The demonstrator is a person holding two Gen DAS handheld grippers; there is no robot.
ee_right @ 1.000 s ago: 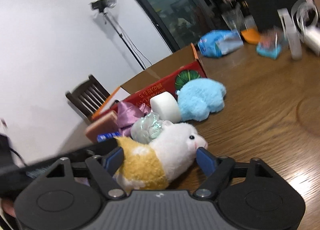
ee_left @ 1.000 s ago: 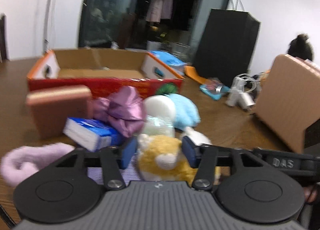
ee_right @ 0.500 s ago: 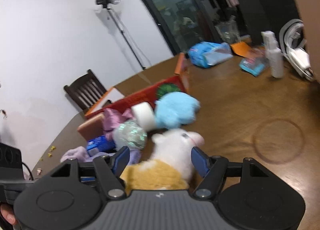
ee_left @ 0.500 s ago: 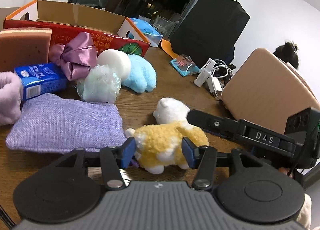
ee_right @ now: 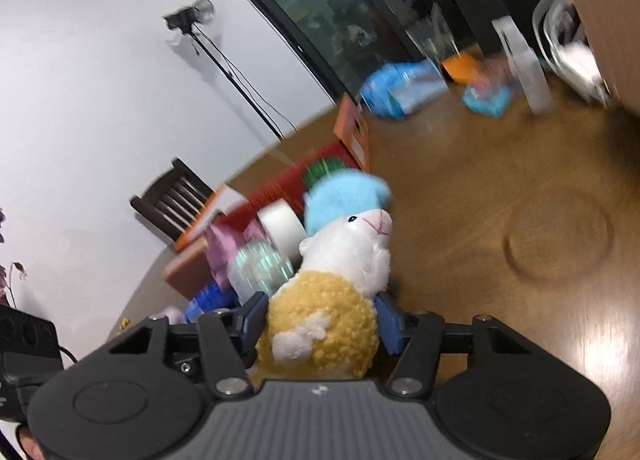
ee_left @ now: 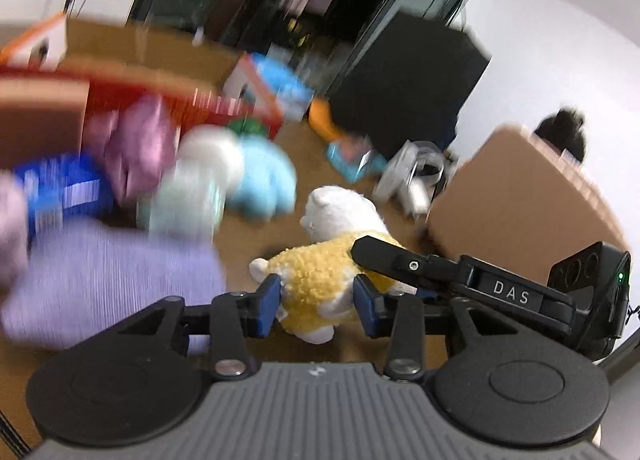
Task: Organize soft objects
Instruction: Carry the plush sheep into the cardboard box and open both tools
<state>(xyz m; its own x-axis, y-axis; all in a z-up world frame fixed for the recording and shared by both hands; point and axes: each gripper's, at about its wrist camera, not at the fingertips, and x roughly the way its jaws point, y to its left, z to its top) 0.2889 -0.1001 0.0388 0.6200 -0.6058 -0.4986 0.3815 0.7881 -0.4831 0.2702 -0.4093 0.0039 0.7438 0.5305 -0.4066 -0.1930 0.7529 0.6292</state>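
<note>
Right wrist view: the right gripper (ee_right: 320, 318) clenches the yellow-and-white plush toy (ee_right: 332, 300); the left gripper (ee_left: 316, 300) grips its rear above the tabletop (ee_right: 500, 180).

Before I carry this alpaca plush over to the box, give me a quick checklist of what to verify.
1. Right gripper hold: jaws pressed on both flanks of the alpaca plush: ok.
2. Left gripper hold: jaws flank the plush's yellow body; real contact hard to judge: cannot tell.
3. Plush off the wooden table: its underside is hidden: cannot tell.
4. Red cardboard box open on top: its flaps stand up: ok.
5. Path to the box: blue plush, white roll and iridescent ball lie in front of it: not ok, lift over them.
</note>
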